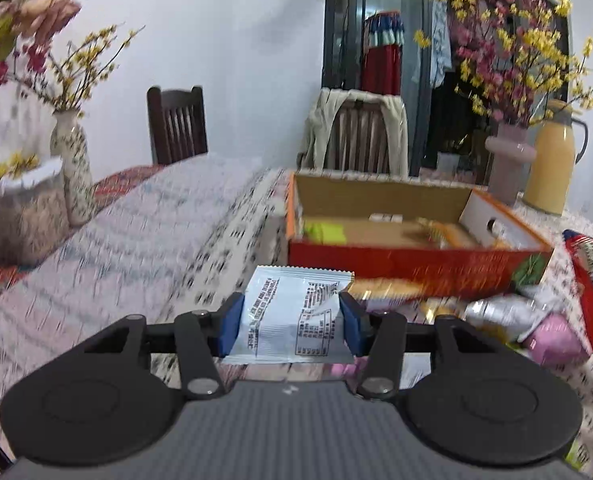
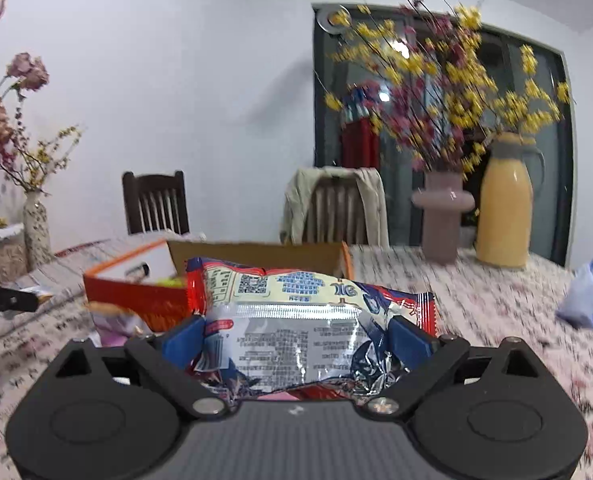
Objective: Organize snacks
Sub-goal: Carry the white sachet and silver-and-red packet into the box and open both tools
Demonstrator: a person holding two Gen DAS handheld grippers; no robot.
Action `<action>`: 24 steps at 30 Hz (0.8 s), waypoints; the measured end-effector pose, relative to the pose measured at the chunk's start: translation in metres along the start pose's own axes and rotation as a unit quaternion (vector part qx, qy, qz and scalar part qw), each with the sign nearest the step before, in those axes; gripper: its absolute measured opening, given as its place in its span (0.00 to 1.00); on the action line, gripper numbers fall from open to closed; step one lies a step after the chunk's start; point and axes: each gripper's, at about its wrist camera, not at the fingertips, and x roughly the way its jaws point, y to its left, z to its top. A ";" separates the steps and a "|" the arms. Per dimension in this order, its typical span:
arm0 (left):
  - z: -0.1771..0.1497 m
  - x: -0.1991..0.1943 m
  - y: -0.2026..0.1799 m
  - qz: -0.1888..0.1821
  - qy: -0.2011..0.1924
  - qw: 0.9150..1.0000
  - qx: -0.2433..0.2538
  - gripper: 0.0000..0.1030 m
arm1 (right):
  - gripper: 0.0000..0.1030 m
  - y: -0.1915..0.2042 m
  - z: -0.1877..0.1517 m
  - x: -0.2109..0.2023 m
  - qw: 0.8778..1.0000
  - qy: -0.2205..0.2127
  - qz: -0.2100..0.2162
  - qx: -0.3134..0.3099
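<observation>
My left gripper [image 1: 292,322] is shut on a small white snack packet [image 1: 292,312] with black print, held above the tablecloth in front of the red cardboard box [image 1: 396,264]. The box stands open and holds a green packet [image 1: 322,234] and other small items. My right gripper [image 2: 296,340] is shut on a large red, blue and silver snack bag [image 2: 296,320], its blue pads pressing the bag's two sides. In the right wrist view the red box [image 2: 136,292] lies behind and left of that bag. The right-hand bag [image 1: 588,276] also shows at the left view's right edge.
Loose snack packets, one pink [image 1: 552,340], lie right of the box. A pink vase [image 1: 508,164] of flowers and a yellow jug [image 1: 552,168] stand at the back right. A patterned vase [image 1: 74,168] and a basket [image 1: 24,216] stand left. A blue packet [image 2: 588,294] lies far right. Chairs line the far edge.
</observation>
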 end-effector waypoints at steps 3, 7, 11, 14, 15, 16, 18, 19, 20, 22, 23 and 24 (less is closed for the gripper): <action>0.016 0.003 -0.008 -0.008 -0.014 1.000 0.001 0.50 | 0.95 0.007 0.014 0.008 1.000 -0.010 0.002 -0.011; 0.037 0.011 -0.020 -0.016 -0.027 1.000 0.003 0.50 | 0.95 0.012 0.034 0.024 1.000 -0.019 0.003 -0.014; 0.056 0.024 -0.033 -0.014 -0.037 0.999 0.001 0.50 | 0.95 0.017 0.052 0.044 1.000 -0.023 0.000 -0.021; 0.068 0.038 -0.037 -0.011 -0.040 0.999 -0.016 0.50 | 0.95 0.020 0.064 0.061 0.999 -0.023 -0.002 -0.024; 0.072 0.043 -0.039 -0.011 -0.038 0.999 -0.022 0.50 | 0.95 0.021 0.068 0.068 1.000 -0.022 -0.003 -0.023; 0.076 0.049 -0.040 -0.010 -0.037 0.999 -0.026 0.50 | 0.95 0.022 0.071 0.075 1.000 -0.019 -0.004 -0.021; 0.083 0.060 -0.041 -0.004 -0.036 0.999 -0.032 0.50 | 0.95 0.023 0.075 0.089 1.000 -0.015 -0.005 -0.020; 0.086 0.065 -0.042 -0.003 -0.035 0.999 -0.035 0.50 | 0.95 0.022 0.077 0.095 1.000 -0.012 -0.007 -0.019; 0.089 0.071 -0.042 0.000 -0.034 0.999 -0.038 0.50 | 0.95 0.021 0.078 0.101 1.000 -0.008 -0.008 -0.018; 0.094 0.082 -0.042 0.006 -0.031 0.999 -0.043 0.50 | 0.95 0.020 0.080 0.114 1.000 -0.004 -0.010 -0.014; 0.097 0.090 -0.042 0.008 -0.028 0.998 -0.047 0.50 | 0.95 0.019 0.080 0.119 1.000 -0.003 -0.011 -0.012; 0.098 0.095 -0.043 0.010 -0.026 0.998 -0.048 0.50 | 0.95 0.018 0.081 0.126 1.000 -0.001 -0.012 -0.008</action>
